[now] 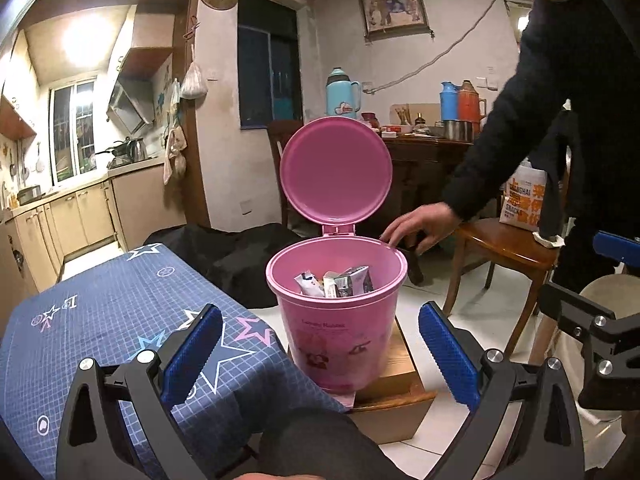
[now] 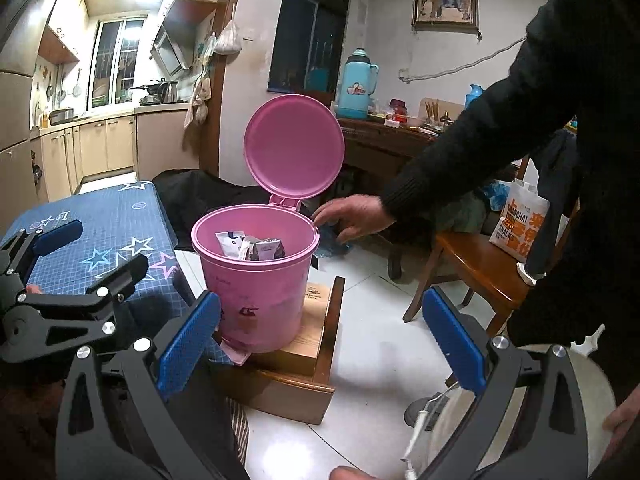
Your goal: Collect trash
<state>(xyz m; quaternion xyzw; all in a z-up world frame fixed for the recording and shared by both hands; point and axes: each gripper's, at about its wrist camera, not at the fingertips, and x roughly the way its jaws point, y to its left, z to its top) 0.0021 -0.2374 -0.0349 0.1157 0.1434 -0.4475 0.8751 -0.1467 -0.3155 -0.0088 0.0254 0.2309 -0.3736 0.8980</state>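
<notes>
pink bin standing open as two grippers wait empty beside it

a round pink plastic pedal bin (image 1: 338,320) is standing with its hinged pink lid (image 1: 335,170) tipped fully upright, resting on a shallow wooden box (image 2: 316,344) on the pale tiled floor (image 2: 372,320). inside, crumpled white and silver snack wrappers (image 1: 340,282) are lying below the rim, leaving much of the mouth unfilled. a second person in a dark knitted sleeve (image 2: 472,148) is reaching in from the right, a bare hand (image 1: 418,228) touching the far right edge of the bin's rim. the left gripper (image 1: 320,356) is hanging in front of the bin with its blue ribbed pads (image 1: 192,356) spread wide and nothing between them; the bin is showing in the gap. the right gripper (image 2: 322,344) is likewise gaping, empty, with the bin and box seen between its fingers. a table under a blue star-printed grid cloth (image 1: 100,320) is running close along the bin's left side, its corner just beside the bin wall. to the right, open floor is separating the box from a brown wooden chair (image 2: 476,264) carrying a white and orange printed snack bag (image 2: 520,224). a dark heap of cloth (image 1: 232,252) is lying on the floor behind the bin.
</notes>
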